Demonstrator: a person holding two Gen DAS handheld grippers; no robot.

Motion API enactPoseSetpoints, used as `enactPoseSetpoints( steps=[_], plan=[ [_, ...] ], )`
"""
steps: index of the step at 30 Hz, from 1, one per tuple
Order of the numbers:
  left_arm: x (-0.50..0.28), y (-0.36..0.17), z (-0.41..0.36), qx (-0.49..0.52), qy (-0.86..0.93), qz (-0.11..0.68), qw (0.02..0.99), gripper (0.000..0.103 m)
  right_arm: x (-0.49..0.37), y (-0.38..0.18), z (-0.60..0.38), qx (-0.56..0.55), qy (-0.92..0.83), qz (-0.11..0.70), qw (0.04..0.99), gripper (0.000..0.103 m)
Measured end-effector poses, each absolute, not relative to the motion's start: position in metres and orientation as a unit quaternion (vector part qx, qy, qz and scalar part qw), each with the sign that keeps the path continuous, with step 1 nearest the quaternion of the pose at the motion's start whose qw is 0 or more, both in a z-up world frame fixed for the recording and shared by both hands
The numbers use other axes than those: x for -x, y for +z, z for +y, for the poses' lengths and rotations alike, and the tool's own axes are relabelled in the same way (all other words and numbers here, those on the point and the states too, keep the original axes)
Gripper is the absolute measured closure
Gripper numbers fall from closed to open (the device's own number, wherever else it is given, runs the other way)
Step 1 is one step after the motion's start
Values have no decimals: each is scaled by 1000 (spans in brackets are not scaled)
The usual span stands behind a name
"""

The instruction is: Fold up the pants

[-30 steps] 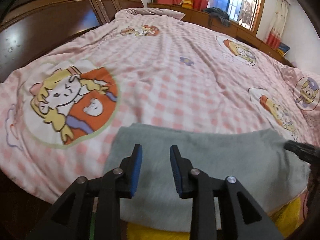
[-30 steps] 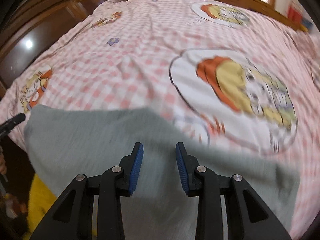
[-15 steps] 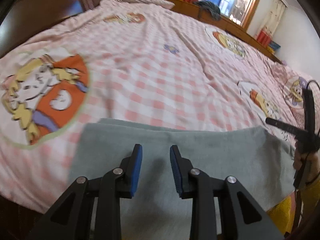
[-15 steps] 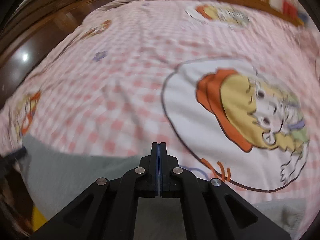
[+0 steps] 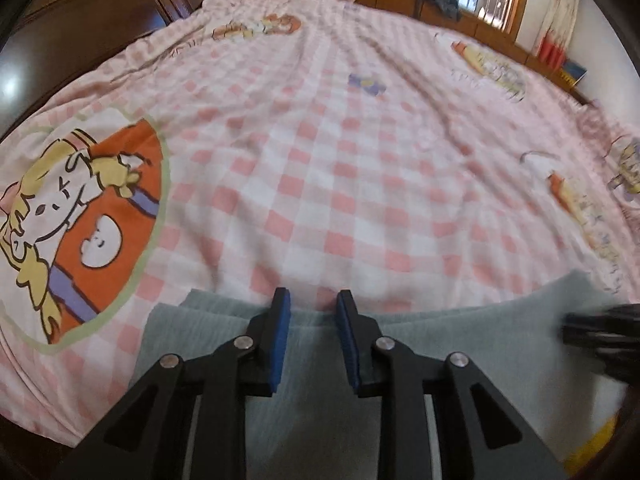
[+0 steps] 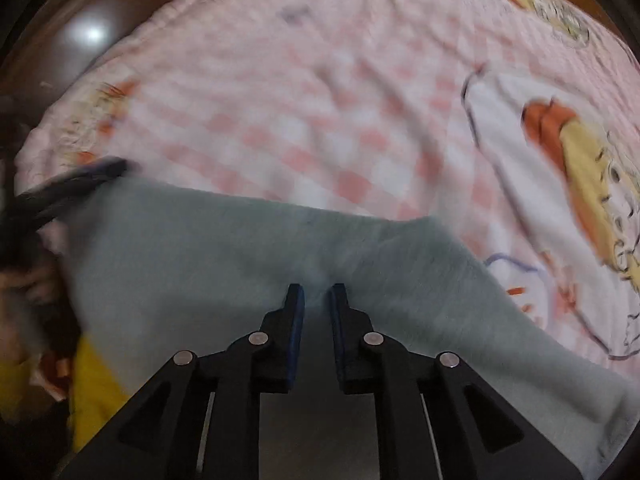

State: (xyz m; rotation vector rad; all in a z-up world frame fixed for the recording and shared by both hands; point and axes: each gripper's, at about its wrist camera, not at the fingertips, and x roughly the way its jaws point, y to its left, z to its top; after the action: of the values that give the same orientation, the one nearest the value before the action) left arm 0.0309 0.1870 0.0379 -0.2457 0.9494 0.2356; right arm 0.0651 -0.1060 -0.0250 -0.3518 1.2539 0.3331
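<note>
My left tongs (image 5: 313, 312) stand a little apart and closing over the far edge of the grey pants (image 5: 460, 352), which lie flat along the near edge of the bed (image 5: 360, 168). My right tongs (image 6: 316, 304) are narrowly apart and opening, with grey cloth below the pads but not clamped. To fold cleanly, I should pinch both layers at the edge with each tongs, level with one another, before lifting.

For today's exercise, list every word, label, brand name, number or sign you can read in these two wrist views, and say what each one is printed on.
None can be read in either view.
The pink checked bedspread carries only cartoon pictures, no lettering.
The grey pants show no visible label or print.
The books by the window are too small and blurred to read.
The right wrist view is motion-blurred throughout.
</note>
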Motion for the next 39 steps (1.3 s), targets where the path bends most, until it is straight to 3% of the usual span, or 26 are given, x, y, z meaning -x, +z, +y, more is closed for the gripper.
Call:
enactPoseSetpoints(
  steps=[8, 11, 14, 21, 25, 34, 39],
  plan=[
    [13, 71, 151, 134, 43, 430, 892, 73, -88, -3, -122, 66, 111, 549, 826, 95],
    [23, 75, 137, 119, 34, 427, 896, 67, -59, 26, -140, 84, 107, 524, 841, 86],
    [25, 68, 130, 111, 28, 435, 893, 67, -31, 42, -173, 78, 77, 531, 840, 81],
    [11, 26, 149, 129, 63, 479, 866, 67, 11, 44, -268, 90, -74, 546, 829, 81],
    [4, 27, 154, 135, 68, 478, 865, 67, 8, 41, -319, -20, -89, 563, 821, 81],
    [0, 37, 161, 149, 75, 473, 865, 65, 6, 49, -314, -11, -105, 547, 831, 80],
    [26, 54, 176, 139, 96, 462, 871, 61, 20, 57, -293, 7, -103, 542, 834, 65]
  ],
)
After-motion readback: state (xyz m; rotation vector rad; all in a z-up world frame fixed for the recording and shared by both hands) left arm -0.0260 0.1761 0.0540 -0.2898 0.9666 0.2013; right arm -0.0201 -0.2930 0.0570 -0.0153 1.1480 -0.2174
